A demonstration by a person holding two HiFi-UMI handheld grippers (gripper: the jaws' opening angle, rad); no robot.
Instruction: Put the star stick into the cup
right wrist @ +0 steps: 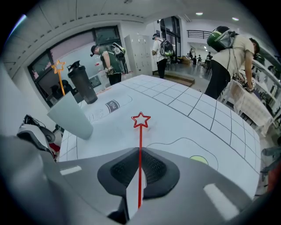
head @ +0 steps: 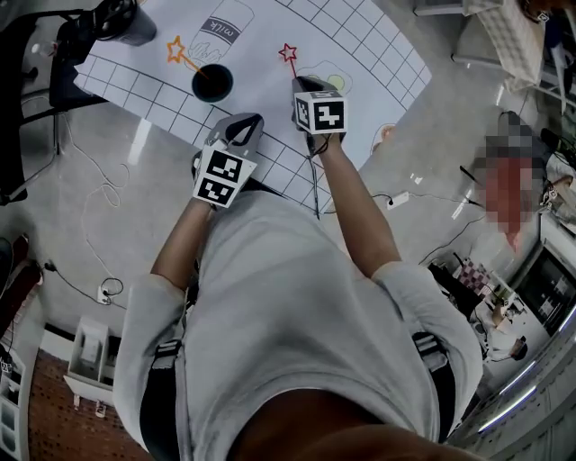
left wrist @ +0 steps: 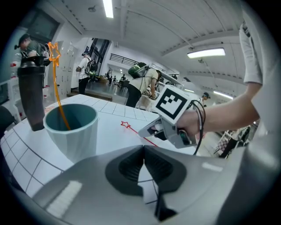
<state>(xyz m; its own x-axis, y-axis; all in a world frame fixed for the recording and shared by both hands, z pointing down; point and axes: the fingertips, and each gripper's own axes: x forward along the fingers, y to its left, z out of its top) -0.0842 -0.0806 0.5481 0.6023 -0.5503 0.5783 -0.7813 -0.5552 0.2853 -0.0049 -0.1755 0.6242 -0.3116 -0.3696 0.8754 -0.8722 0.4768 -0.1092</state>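
Observation:
A red star stick (right wrist: 140,132) runs out from my right gripper (right wrist: 138,151), which is shut on its lower end; the star (head: 288,52) hovers over the white gridded mat (head: 360,45). The teal cup (left wrist: 72,127) stands to the left of it on the mat, seen dark from above (head: 212,83). An orange star stick (left wrist: 55,79) leans inside the cup, its star (head: 175,49) sticking out above the rim. My left gripper (left wrist: 143,147) is shut with nothing in it and hangs near the table's front edge (head: 243,122), behind the cup. The right gripper (head: 300,83) sits to the cup's right.
A black shaker bottle (head: 126,22) stands at the mat's far left corner, just beyond the cup (right wrist: 83,85). A milk-carton outline (head: 220,31) is printed on the mat. Cables (head: 103,194) trail on the floor at the left. Several people stand in the room behind.

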